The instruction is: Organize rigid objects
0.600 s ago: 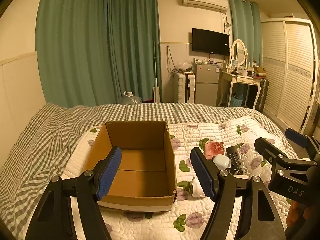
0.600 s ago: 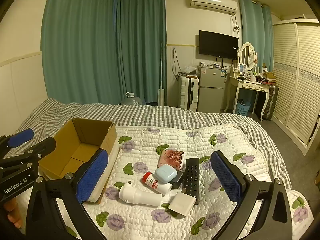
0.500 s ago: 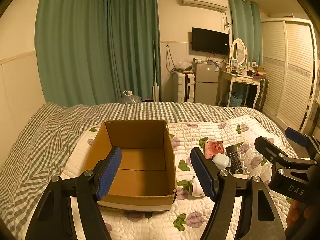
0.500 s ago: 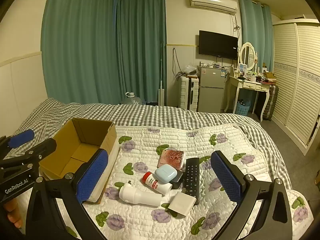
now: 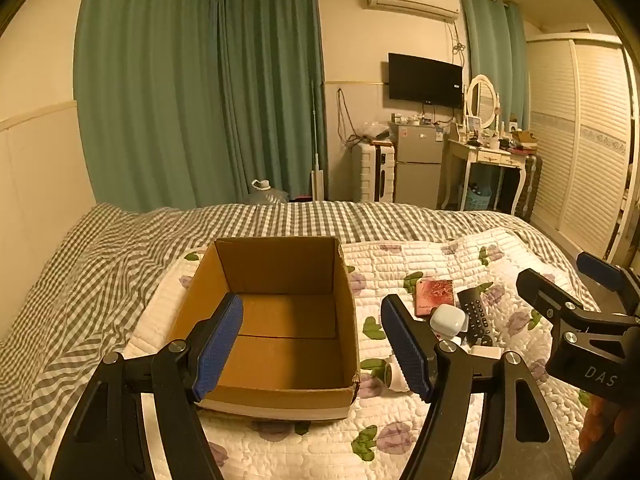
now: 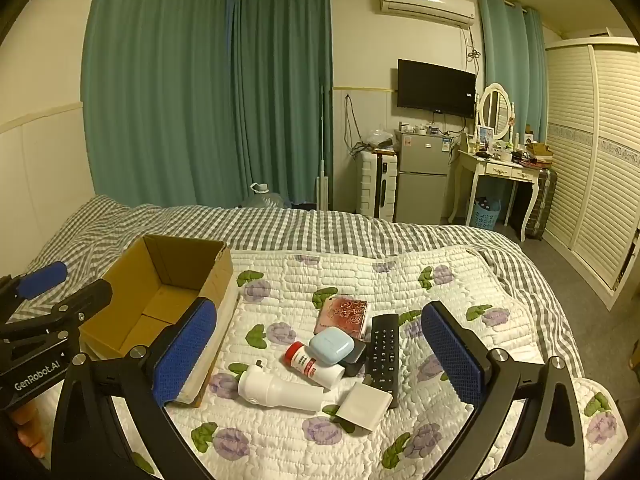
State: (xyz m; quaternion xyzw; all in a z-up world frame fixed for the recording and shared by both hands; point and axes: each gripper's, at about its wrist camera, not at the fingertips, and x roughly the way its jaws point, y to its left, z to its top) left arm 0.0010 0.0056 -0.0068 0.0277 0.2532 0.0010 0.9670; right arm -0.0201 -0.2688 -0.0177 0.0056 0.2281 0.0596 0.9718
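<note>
An open, empty cardboard box (image 5: 280, 320) sits on the quilted bed; it also shows at the left in the right wrist view (image 6: 160, 292). My left gripper (image 5: 312, 344) is open and empty, hovering over the box's near side. My right gripper (image 6: 320, 356) is open and empty above a pile: a black remote (image 6: 384, 352), a pale blue case (image 6: 331, 345), a red-capped bottle (image 6: 314, 364), a white cylinder device (image 6: 276, 392), a white square adapter (image 6: 364, 404) and a pink floral box (image 6: 343, 314). The remote (image 5: 474, 316) and pink box (image 5: 435, 296) also show in the left wrist view.
The floral quilt (image 6: 360, 280) lies over a grey checked bedspread (image 6: 280, 228). Beyond the bed stand a small fridge (image 6: 422, 184), a white dressing table (image 6: 500, 172), a wardrobe (image 6: 592, 152) and green curtains (image 6: 208, 92).
Both grippers have stayed open and almost still; the left view has drifted very slightly. No object has moved.
</note>
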